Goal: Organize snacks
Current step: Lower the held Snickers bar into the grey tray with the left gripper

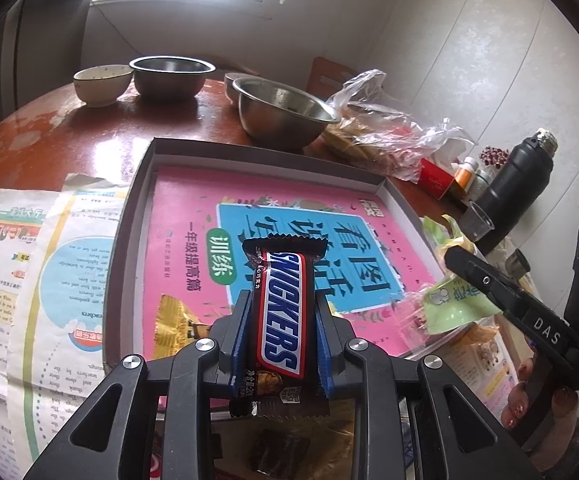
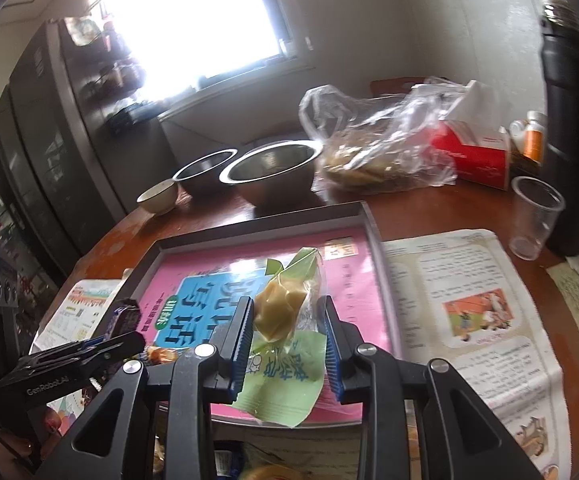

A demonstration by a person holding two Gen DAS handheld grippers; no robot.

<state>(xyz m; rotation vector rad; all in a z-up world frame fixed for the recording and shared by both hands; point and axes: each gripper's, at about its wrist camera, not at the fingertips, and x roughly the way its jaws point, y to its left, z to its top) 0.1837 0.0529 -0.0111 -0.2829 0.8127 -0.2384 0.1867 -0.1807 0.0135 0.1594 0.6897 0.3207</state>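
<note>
Two snacks are in the air at once, each carried above the shallow grey cardboard tray (image 1: 137, 184) with the pink printed sheet lining it, which sits toward the near edge of the round reddish-brown wooden table (image 1: 69, 128). The left claw (image 1: 279, 320) is clamped narrow on a brown Snickers bar (image 1: 281, 312), held lengthwise between the blue pads with both crimped ends sticking out. The right claw (image 2: 287, 336) is pinched on a clear-and-green plastic packet with a yellowish lump inside (image 2: 285, 328), gripped across its middle so the green lower flap hangs loose. One gold-wrapped sweet (image 1: 173, 324) already lies in the tray near its near-left corner. The step in hand looks like the delivery of both items into the tray. Next, each claw probably has to come lower over a bare patch of the pink sheet, well apart from the gold sweet and from each other, then spread its jaws so the snack drops flat. The two steel bowls (image 1: 285, 116) and the crumpled clear bag (image 1: 389, 132) at the far edge seem out of the way.
</note>
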